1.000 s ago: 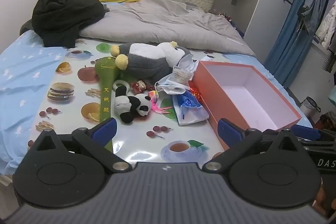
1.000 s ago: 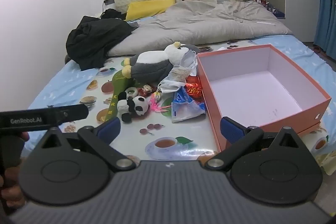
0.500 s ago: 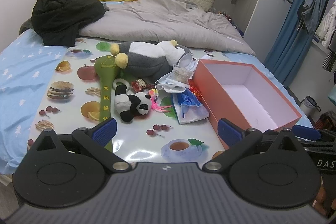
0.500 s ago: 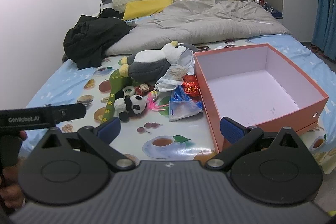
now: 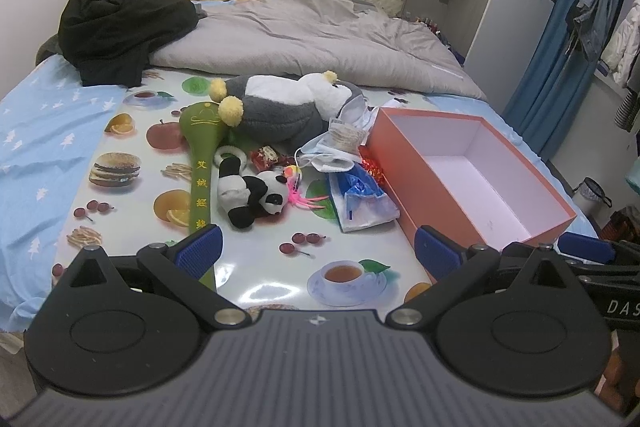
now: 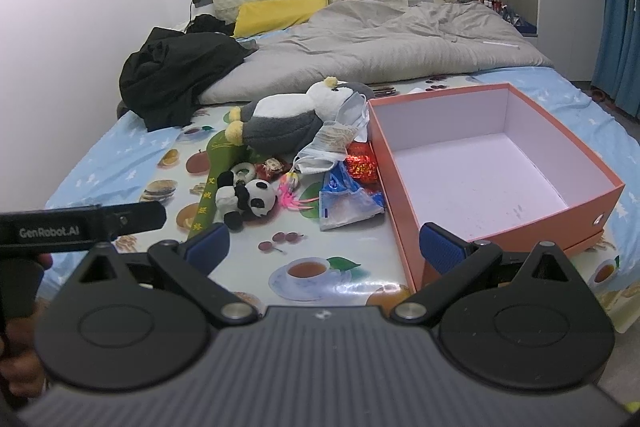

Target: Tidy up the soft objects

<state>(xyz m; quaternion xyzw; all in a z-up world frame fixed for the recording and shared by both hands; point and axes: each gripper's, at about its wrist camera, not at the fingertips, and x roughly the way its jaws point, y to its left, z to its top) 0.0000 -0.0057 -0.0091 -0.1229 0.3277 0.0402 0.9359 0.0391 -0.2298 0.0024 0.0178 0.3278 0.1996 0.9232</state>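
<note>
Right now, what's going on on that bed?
A person holds two tongs over the bed, both open and empty. The left tongs and right tongs hover short of a pile of toys: a small panda, a bigger grey and white plush and a green mallet. The orange box beside the pile has nothing in it. Nothing is gripped yet.

You've swung the right gripper [image 6: 324,239] leftward over the past second, the orange box [image 6: 394,163] sliding right in its view; your left gripper [image 5: 316,247] edged slightly back.
</note>
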